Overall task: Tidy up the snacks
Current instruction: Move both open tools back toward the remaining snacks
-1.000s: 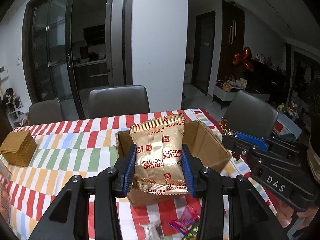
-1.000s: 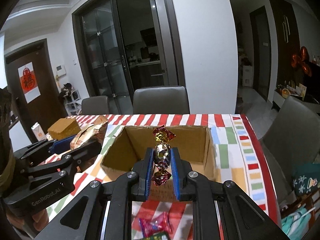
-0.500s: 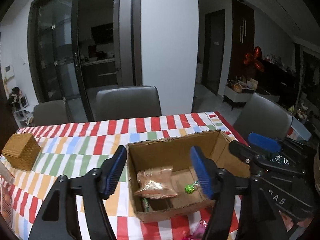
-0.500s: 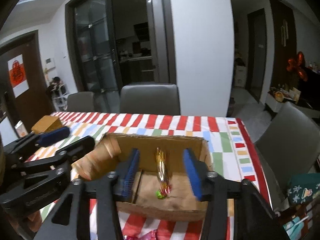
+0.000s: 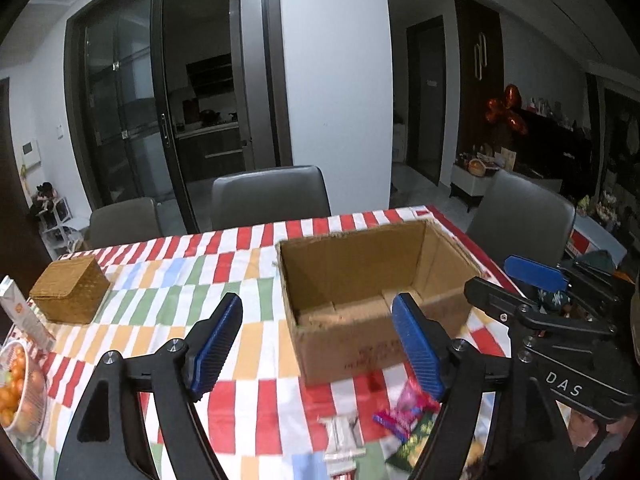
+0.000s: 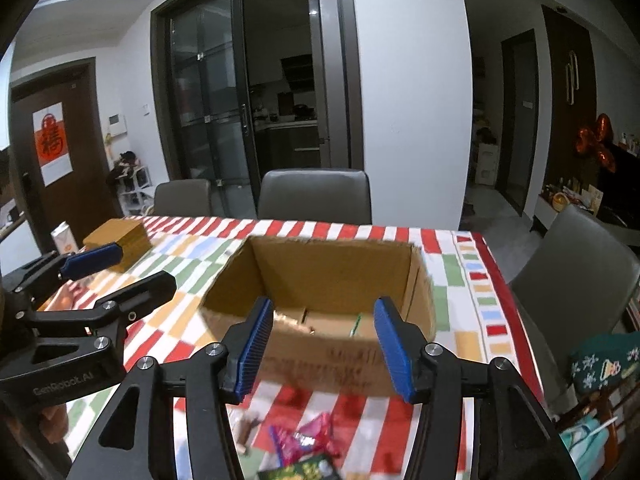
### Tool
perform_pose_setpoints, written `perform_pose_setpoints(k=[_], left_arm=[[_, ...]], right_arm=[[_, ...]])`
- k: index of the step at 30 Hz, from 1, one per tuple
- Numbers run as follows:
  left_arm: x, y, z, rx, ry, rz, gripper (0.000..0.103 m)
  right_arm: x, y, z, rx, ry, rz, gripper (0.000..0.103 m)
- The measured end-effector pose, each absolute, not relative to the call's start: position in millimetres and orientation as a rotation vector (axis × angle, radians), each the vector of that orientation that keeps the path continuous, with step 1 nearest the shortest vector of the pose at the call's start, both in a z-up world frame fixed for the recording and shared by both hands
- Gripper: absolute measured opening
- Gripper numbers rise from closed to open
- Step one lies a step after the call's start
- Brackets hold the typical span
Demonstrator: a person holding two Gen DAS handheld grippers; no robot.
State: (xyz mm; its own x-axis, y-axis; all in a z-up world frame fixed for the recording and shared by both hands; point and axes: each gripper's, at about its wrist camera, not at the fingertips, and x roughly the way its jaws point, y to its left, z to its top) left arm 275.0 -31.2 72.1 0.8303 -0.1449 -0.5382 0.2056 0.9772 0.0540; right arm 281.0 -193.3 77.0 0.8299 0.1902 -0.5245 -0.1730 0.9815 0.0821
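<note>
Near the cardboard box (image 5: 376,292) on the striped surface (image 5: 160,292), both left tool (image 5: 318,344) and right tool (image 6: 324,346) hover spread and unladen; pink candy wrappers (image 6: 308,438) lie before the box.

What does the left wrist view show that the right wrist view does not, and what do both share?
Only the left wrist view shows the bowl of oranges and a white wrapped snack. Only the right wrist view shows the red door poster and a green item inside the box. Both share the cardboard box, wicker box, striped tablecloth, pink candy and both open claws.
</note>
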Motion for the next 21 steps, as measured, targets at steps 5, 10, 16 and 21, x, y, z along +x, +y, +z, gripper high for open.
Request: perform_pose_setpoints(k=[5,10,16,21], left_arm=[[245.3,-26.0,63.6,0.121,0.574,-0.188,0.078],[222.4,-21.5,47.7,0.106,0.611,-0.187,0.079],[202.6,-19.9,22.6,0.094,0.675,-0.191,0.079],[191.5,-19.7,-1.6,0.089,0.732,-0.198,0.079]], right_arm=[[254.0,-189.6,68.7,0.041,0.577,0.214,0.058],[231.0,-187.9,56.8,0.035,0.606,0.218,0.058],[212.1,-187.3,29.8,0.058,0.681,0.227,0.058],[203.9,-184.7,5.5,0.096,0.744,0.239,0.058]])
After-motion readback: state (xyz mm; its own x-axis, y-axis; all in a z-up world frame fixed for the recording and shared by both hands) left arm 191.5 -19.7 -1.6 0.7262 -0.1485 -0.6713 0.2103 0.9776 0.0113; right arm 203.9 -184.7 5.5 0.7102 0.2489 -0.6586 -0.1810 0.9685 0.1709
